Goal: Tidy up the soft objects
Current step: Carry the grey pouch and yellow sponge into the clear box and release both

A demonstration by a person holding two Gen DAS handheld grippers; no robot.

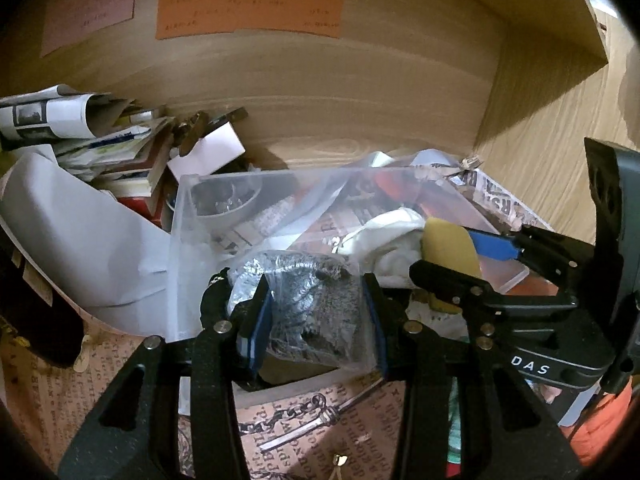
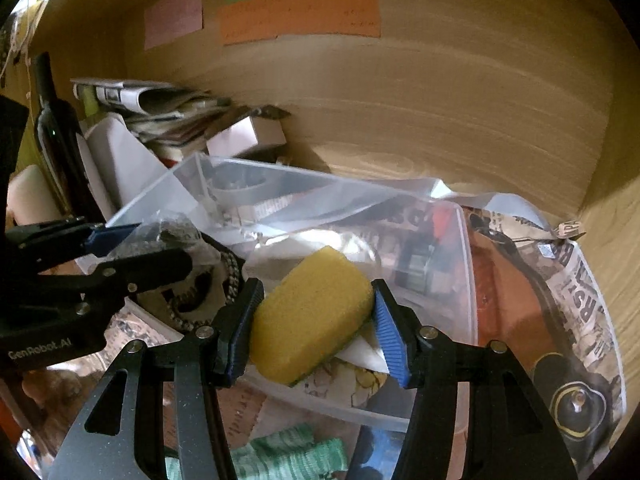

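My left gripper (image 1: 316,316) is shut on a grey knitted item in a clear bag (image 1: 312,308), held over the near edge of a clear plastic box (image 1: 180,240). My right gripper (image 2: 316,320) is shut on a yellow sponge (image 2: 312,314) and holds it above the same box (image 2: 468,264). The sponge (image 1: 450,250) and the right gripper (image 1: 480,264) also show in the left wrist view, to the right of the bag. The left gripper (image 2: 132,248) with the bag (image 2: 168,236) shows at the left of the right wrist view. White cloth (image 1: 392,236) lies in the box.
A pile of papers and books (image 1: 100,140) and a white sheet (image 1: 80,248) sit at the left. A dark bottle (image 2: 52,128) stands far left. A wooden back wall (image 1: 320,80) carries coloured notes (image 1: 248,12). Printed newspaper (image 2: 580,312) covers the surface. A green knit (image 2: 280,456) lies near.
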